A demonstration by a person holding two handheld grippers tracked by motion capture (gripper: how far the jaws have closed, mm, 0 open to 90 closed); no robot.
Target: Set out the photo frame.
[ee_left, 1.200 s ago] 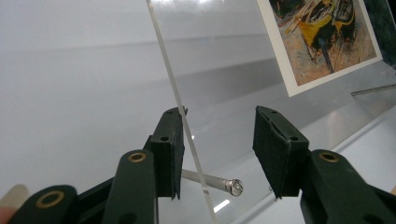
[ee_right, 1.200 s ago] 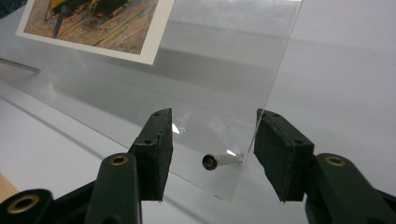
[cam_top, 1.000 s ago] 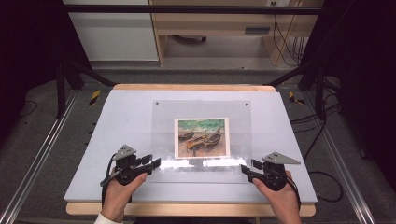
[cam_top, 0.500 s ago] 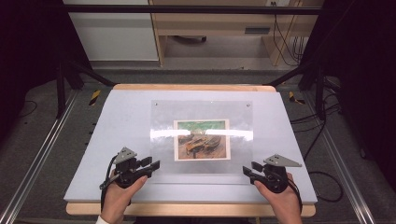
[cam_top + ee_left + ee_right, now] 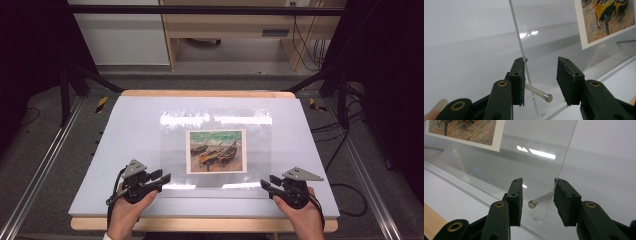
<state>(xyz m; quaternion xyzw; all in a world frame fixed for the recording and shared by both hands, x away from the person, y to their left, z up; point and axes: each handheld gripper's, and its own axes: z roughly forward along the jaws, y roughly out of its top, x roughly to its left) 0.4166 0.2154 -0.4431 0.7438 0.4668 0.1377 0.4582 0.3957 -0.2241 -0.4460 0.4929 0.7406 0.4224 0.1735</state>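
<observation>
A clear acrylic sheet lies over a print of beached boats on the pale board. My left gripper straddles the sheet's near left corner. In the left gripper view one pad touches the sheet, the other stands off, and a metal pin sticks out between them. My right gripper straddles the near right corner; its jaws have just been closing. In the right gripper view the sheet edge meets one pad, and the pin head stops short of the other.
The pale board rests on a wooden table whose edge shows in front of the person's hands. Metal rails run along both sides of the floor. A pale cabinet and cables stand beyond the far edge.
The bright glare on the sheet has travelled from its near edge to its far edge, so the sheet's tilt has changed. Both hands have stayed at the near corners.
</observation>
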